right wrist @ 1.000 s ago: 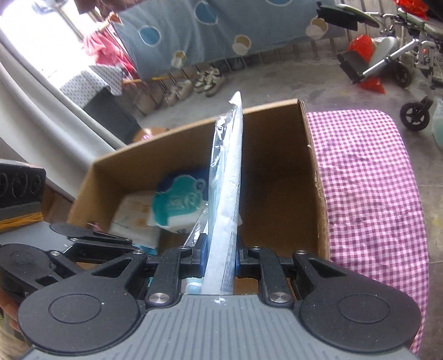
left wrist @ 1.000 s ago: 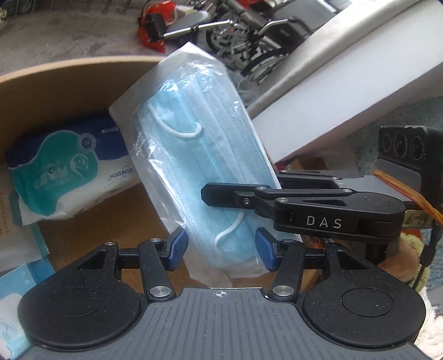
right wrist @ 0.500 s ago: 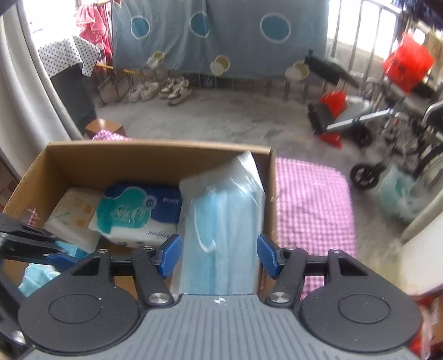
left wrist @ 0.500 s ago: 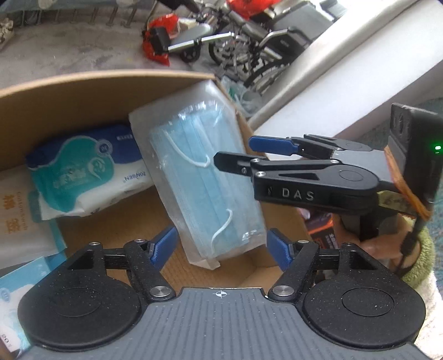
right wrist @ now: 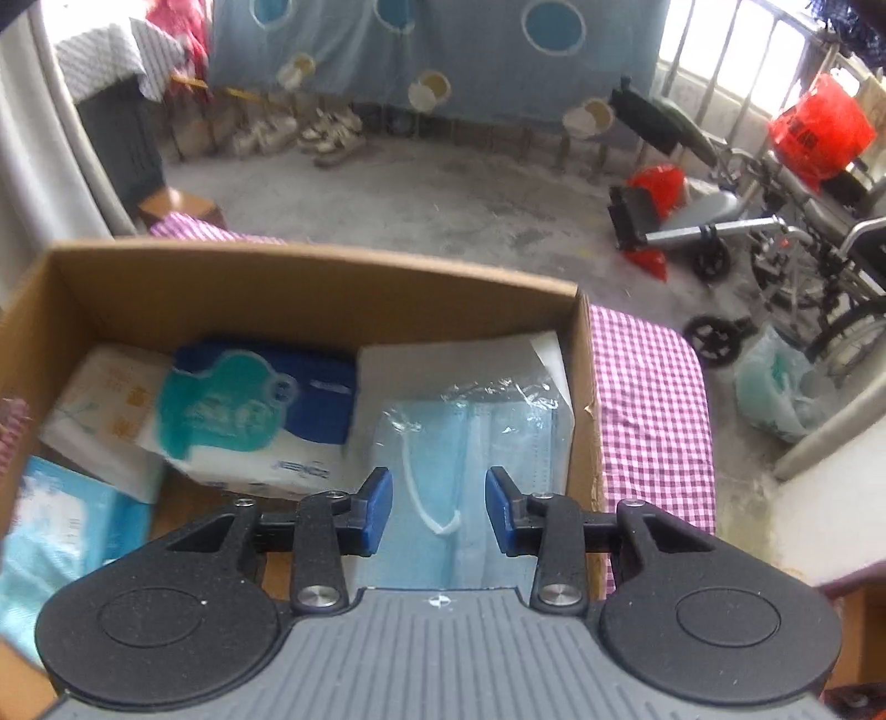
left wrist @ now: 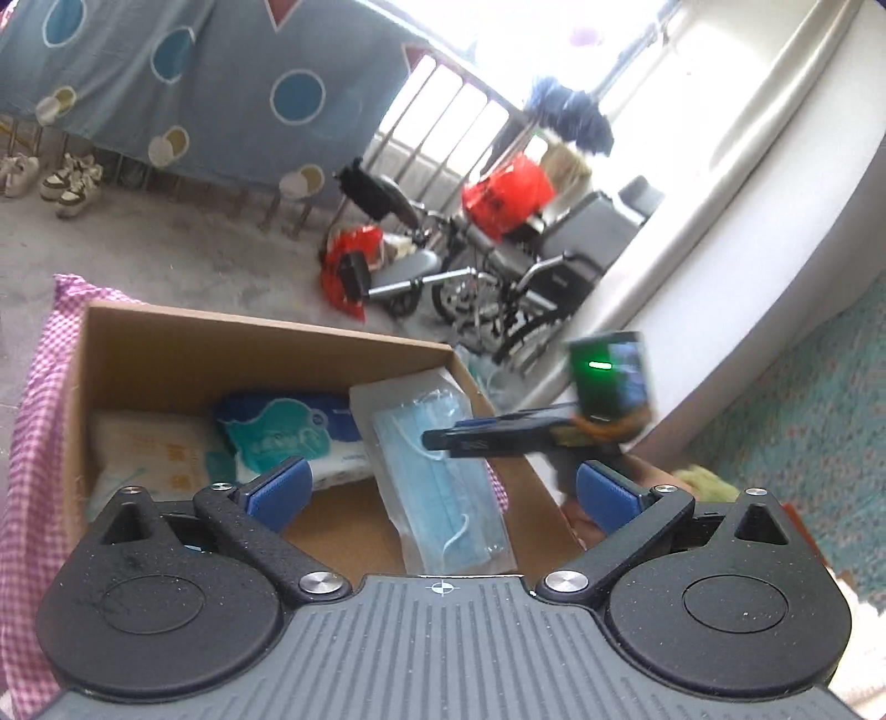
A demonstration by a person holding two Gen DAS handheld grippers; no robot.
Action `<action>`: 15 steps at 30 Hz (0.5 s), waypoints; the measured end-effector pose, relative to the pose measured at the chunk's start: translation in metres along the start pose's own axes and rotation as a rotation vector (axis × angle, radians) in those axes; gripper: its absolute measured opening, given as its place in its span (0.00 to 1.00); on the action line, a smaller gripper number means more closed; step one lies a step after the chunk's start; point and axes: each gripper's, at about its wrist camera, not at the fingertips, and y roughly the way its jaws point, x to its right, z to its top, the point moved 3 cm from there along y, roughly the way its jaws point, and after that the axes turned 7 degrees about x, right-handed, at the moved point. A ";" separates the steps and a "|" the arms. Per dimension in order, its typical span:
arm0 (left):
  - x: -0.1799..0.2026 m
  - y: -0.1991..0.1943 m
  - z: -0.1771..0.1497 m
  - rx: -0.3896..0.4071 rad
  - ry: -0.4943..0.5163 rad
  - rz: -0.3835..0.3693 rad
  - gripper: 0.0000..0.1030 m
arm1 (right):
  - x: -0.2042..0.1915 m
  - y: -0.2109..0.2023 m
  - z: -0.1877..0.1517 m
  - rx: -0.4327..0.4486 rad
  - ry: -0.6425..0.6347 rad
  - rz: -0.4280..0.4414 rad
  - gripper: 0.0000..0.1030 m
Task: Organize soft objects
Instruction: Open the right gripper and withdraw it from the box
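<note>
Left gripper: blue rubber-padded jaws spread wide, just been opening, nothing between them; black pebbled plastic arms, ribbed grey body. Beyond it at 12 o'clock lies the mask pack, a flat rectangular clear crinkly plastic sleeve of pale blue pleated masks with white ear loops, lying loose in the cardboard box against its 3 o'clock wall. Right gripper: blue pads partly apart, jaws just been closing some, hovering over the mask pack without pinching it; the pads stand clear on both sides of a white ear loop. In the left wrist view the right gripper shows blurred at 2 o'clock above the pack, with a black unit and green light behind it. Box is plain brown corrugated, open top, rectangular. At 10 o'clock of the masks sits the wipes pack, soft pillowy plastic in dark blue, teal and white. Further toward 9 o'clock is a white tissue pack with orange print, squashy. At 8 o'clock a light blue soft pack, blurred. Box rests on a pink-and-white gingham cloth, woven, covering a rounded pad at 3 o'clock. Beyond at 1 o'clock on bare concrete floor stands a metal wheelchair. Blue curtain with round dots hangs at 12 o'clock.
</note>
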 end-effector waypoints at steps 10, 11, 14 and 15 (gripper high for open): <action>-0.023 -0.023 -0.018 0.037 -0.031 -0.031 0.99 | -0.033 0.031 0.000 -0.038 -0.160 -0.164 0.38; -0.025 -0.024 -0.019 0.040 -0.030 -0.035 0.99 | -0.036 0.030 -0.001 -0.036 -0.175 -0.165 0.38; -0.029 -0.027 -0.021 0.048 -0.025 -0.036 0.99 | -0.046 0.031 -0.004 -0.037 -0.222 -0.185 0.38; -0.031 -0.028 -0.023 0.051 -0.025 -0.036 0.99 | -0.047 0.036 -0.006 -0.047 -0.225 -0.190 0.38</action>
